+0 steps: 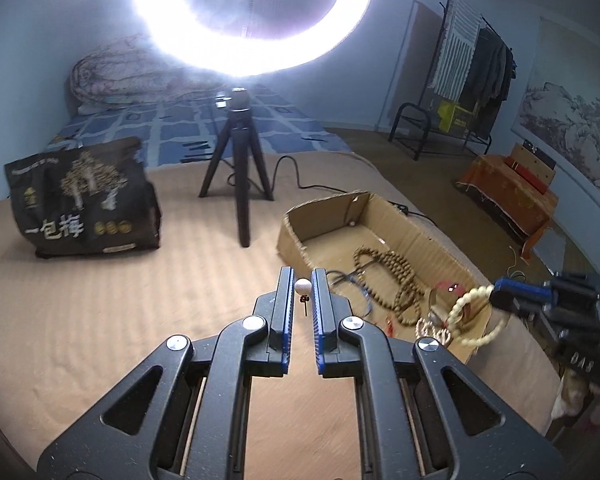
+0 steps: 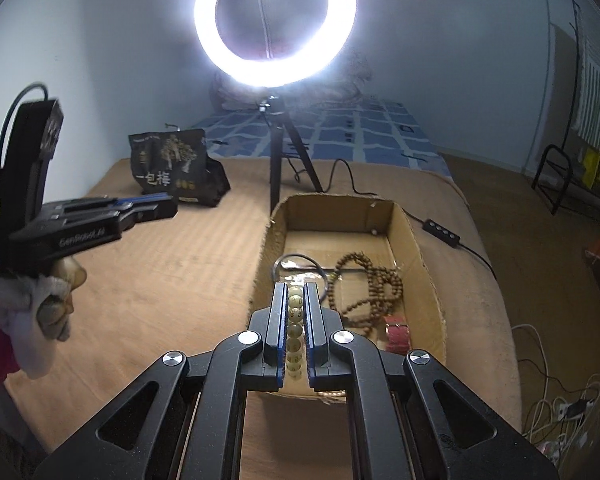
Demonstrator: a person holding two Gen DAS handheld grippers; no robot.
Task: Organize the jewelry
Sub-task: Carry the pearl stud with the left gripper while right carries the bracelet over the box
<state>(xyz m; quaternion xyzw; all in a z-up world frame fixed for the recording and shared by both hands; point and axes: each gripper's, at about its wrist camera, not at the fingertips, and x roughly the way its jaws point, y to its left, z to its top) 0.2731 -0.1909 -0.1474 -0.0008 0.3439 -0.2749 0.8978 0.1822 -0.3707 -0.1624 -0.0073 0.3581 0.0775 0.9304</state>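
Observation:
My left gripper (image 1: pixel 302 285) is shut on a white pearl earring (image 1: pixel 302 286) with a small pin hanging below, held above the tan bedcover left of the cardboard box (image 1: pixel 296 236). My right gripper (image 2: pixel 296 296) is shut on a pale bead bracelet (image 2: pixel 295 328), held over the box's near end (image 2: pixel 266 248); the bracelet also shows in the left wrist view (image 1: pixel 474 316). Inside the box lie a long brown bead necklace (image 2: pixel 374 284), a metal bangle (image 2: pixel 300 266) and a red piece (image 2: pixel 397 336).
A ring light on a black tripod (image 1: pixel 240 168) stands behind the box, its cable (image 2: pixel 444 232) trailing right. A black printed bag (image 1: pixel 84 200) sits at the back left. A clothes rack (image 1: pixel 468 76) and an orange covered box (image 1: pixel 512 196) are off to the right.

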